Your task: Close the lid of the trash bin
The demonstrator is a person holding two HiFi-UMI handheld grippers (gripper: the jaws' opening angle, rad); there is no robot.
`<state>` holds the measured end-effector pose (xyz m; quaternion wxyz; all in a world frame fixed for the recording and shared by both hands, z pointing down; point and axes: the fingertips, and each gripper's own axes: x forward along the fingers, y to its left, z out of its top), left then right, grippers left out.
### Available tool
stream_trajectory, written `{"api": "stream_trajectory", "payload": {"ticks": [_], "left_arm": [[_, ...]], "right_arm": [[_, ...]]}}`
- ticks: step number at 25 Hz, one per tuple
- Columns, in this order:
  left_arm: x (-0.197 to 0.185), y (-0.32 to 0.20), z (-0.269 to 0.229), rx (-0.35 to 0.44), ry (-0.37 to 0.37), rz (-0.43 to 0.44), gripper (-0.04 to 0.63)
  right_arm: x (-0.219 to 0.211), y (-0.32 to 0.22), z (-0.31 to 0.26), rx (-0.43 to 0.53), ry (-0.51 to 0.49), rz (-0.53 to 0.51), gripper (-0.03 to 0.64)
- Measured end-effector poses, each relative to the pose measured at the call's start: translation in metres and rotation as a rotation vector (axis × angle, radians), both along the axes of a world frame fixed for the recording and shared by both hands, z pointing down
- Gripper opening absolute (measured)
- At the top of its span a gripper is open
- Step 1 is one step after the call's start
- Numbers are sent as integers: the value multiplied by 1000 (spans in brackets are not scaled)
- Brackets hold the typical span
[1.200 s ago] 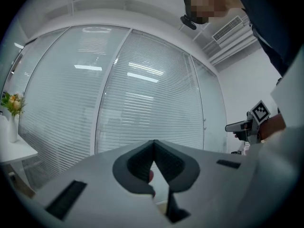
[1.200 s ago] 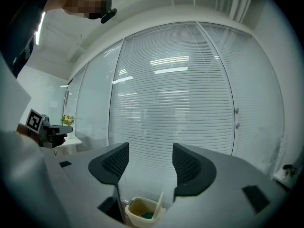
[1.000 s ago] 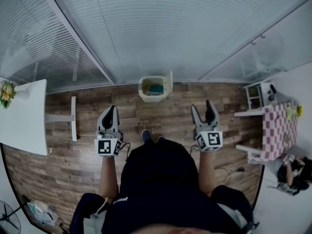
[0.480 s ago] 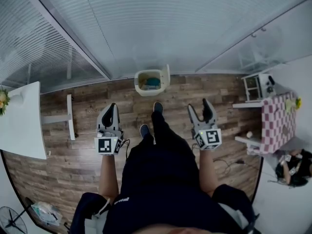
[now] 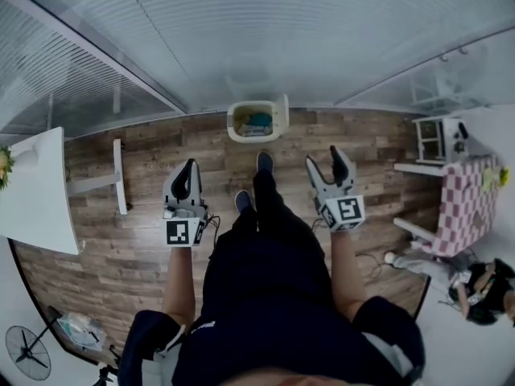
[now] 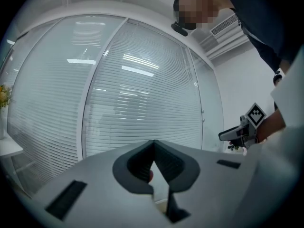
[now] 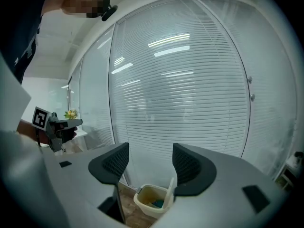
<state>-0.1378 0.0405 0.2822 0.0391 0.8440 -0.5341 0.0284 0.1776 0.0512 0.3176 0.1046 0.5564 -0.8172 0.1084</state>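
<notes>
While left tongs (image 6: pixel 153 159) meet, right tongs (image 7: pixel 145 163) apart, apparently empty

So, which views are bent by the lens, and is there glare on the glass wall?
Head view: strong fisheye; the glass wall and floor boards curve around the trash bin. Left gripper view: ceiling-light reflections streak the glass, the corners are black, and the left gripper, jaws shut, looks soft. Right gripper view: similar glare and dark corners, but the trash bin is fairly sharp beyond the right gripper, jaws open.

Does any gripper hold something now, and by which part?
Nothing is held. The left gripper is shut and empty; the right gripper is open, far from the trash bin.
</notes>
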Motion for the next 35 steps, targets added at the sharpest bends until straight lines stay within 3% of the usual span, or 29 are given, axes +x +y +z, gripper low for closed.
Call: {"api": "stream_trajectory", "payload": {"ticks": [8,14,21,28,35], "left_arm": [[34,-27,23,-12,-28,32,6],[46,-50,48,9,-37,51,6],[44,-61,93,-76,-48,-12,6],[40,-62,134,-142,-38,-30,6],[30,-71,168,-188,-24,-91,6]], "right_arm": [[8,-28,70,-91,-16,-47,262],[-11,-57,128,-138,-17,-113,262],[-7,-95,201,-215,-36,-134,262],[-15,-114,299,-361,-21,-148,262],[-11,-130,347,-413,-22,-119,264]]}}
